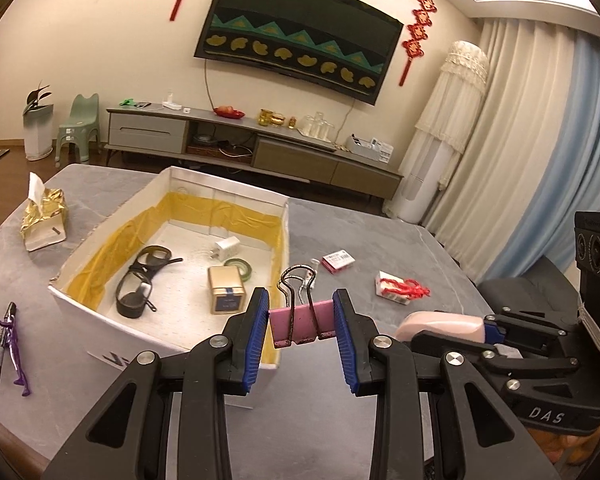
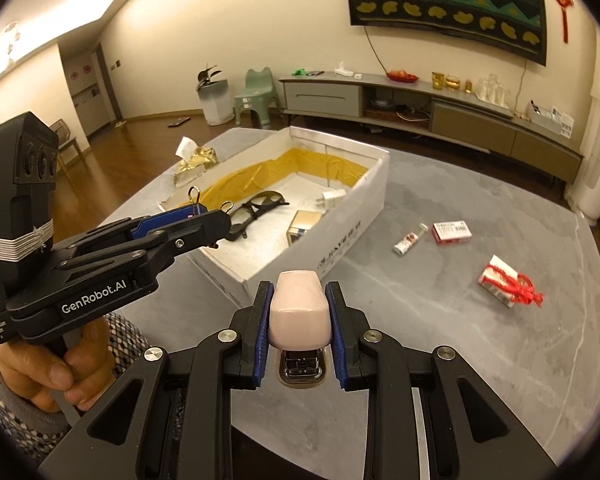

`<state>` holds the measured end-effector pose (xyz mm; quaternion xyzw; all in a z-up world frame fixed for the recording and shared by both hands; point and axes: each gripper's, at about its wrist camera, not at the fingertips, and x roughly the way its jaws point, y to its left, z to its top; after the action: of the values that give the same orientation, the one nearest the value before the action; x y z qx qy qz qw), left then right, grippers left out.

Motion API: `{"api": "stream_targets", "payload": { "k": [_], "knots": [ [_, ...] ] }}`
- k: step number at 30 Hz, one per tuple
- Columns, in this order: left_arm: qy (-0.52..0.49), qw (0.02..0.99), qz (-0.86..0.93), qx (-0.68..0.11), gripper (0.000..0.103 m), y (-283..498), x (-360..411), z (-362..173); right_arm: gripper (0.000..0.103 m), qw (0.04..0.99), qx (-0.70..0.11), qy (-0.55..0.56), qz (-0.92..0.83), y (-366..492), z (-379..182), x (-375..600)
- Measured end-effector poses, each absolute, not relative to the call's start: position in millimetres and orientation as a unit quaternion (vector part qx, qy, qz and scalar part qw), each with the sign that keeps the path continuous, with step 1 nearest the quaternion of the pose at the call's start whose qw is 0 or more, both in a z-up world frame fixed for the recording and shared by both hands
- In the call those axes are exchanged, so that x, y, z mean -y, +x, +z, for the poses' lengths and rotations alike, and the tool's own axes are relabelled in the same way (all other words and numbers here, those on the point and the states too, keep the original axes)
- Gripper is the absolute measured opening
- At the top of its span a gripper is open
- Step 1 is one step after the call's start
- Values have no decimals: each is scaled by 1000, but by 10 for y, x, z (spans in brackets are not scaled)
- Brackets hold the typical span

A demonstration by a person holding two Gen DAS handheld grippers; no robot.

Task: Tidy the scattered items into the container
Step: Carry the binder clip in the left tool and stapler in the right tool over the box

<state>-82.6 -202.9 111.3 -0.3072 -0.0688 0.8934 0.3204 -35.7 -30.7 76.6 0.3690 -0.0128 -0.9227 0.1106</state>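
My left gripper [image 1: 301, 322] is shut on a pink binder clip [image 1: 302, 318], held above the near right corner of the white box [image 1: 100, 312]. My right gripper [image 2: 298, 328] is shut on a pale pink stapler [image 2: 298, 312], low over the table just in front of the box [image 2: 352, 216]. Inside the box lie dark glasses [image 1: 140, 280], a gold carton [image 1: 226, 290], a white charger [image 1: 226, 248] and a green tape roll [image 1: 240, 268]. Loose on the table are a red-white packet [image 2: 452, 232], a small tube [image 2: 408, 242], a red-stringed packet [image 2: 508, 284] and a purple pen [image 1: 10, 340].
A gold tissue pack [image 1: 44, 216] stands at the table's far left. The grey table [image 2: 460, 340] ends at a curved edge near me. A hand [image 2: 40, 372] in a patterned sleeve holds the left gripper [image 2: 204, 216]. A TV cabinet [image 1: 260, 148] lines the far wall.
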Motion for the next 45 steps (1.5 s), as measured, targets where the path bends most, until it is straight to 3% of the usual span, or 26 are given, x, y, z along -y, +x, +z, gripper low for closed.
{"api": "stream_targets", "payload": {
  "k": [45],
  "knots": [
    [-353,279,884,124,34,-1620,2323,815,27,199,-36,407,-891,-1695,1124,795]
  ]
}}
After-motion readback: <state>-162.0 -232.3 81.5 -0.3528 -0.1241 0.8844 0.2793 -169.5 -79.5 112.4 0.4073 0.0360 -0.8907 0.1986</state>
